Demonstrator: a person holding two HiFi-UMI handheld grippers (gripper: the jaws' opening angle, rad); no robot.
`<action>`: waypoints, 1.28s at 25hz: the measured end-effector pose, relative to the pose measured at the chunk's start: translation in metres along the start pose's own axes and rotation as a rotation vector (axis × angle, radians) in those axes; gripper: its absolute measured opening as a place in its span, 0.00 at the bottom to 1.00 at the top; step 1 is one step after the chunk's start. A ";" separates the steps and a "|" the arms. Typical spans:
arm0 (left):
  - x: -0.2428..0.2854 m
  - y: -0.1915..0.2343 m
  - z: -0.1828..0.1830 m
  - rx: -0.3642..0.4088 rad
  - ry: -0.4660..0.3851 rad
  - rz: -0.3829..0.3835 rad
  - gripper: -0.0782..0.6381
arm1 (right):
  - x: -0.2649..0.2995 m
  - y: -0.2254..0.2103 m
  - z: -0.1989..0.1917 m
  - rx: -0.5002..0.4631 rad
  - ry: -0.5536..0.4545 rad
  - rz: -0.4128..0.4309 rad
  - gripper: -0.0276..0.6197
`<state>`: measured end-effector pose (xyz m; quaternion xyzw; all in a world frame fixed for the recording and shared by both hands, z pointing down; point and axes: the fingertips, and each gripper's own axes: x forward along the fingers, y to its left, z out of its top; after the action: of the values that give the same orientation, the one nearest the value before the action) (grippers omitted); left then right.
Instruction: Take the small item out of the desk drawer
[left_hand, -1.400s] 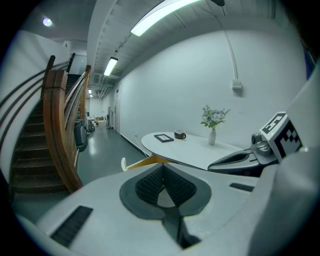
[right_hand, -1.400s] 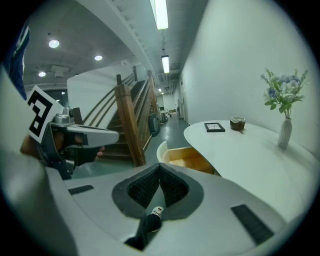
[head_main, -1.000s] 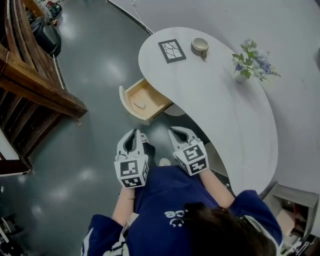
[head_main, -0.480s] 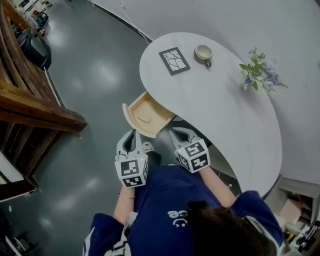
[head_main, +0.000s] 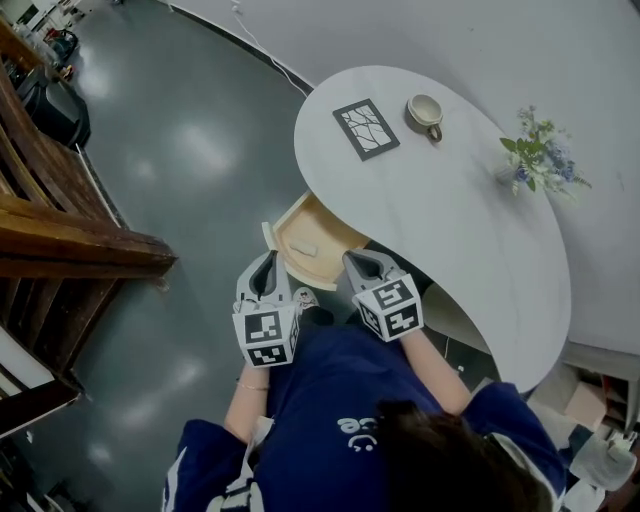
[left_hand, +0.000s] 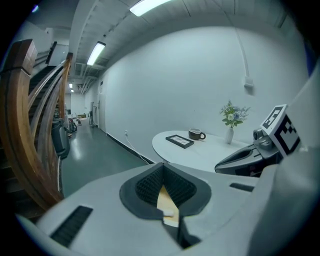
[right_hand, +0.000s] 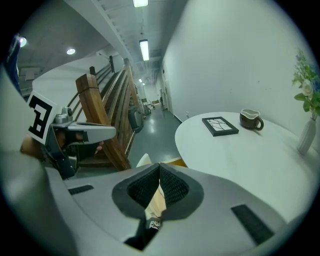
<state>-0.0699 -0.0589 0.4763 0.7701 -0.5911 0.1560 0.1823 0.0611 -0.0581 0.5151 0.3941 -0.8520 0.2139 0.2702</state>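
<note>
Hovering just before the open drawer (head_main: 325, 228), the left gripper (head_main: 266, 262) has its jaws closed on nothing. The small item (head_main: 308, 247) lies on the drawer floor. Beside it, the right gripper (head_main: 354, 262) is likewise closed, empty.

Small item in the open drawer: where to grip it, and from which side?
Pinch the small pale item across its narrow width, coming straight down from above. It seems to lie flat on the floor of the drawer, with walls all round, so a side approach looks blocked.
</note>
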 end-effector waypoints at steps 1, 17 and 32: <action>0.001 0.005 0.001 -0.002 0.002 -0.004 0.11 | 0.004 0.002 0.003 0.001 0.000 -0.003 0.05; 0.015 0.034 -0.014 -0.123 0.055 0.051 0.11 | 0.054 0.005 0.022 -0.122 0.064 0.030 0.10; 0.003 0.050 -0.013 -0.218 0.082 0.242 0.11 | 0.109 0.024 0.006 -0.234 0.223 0.261 0.24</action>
<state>-0.1182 -0.0671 0.4935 0.6620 -0.6849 0.1428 0.2687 -0.0192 -0.1080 0.5758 0.2203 -0.8797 0.1889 0.3768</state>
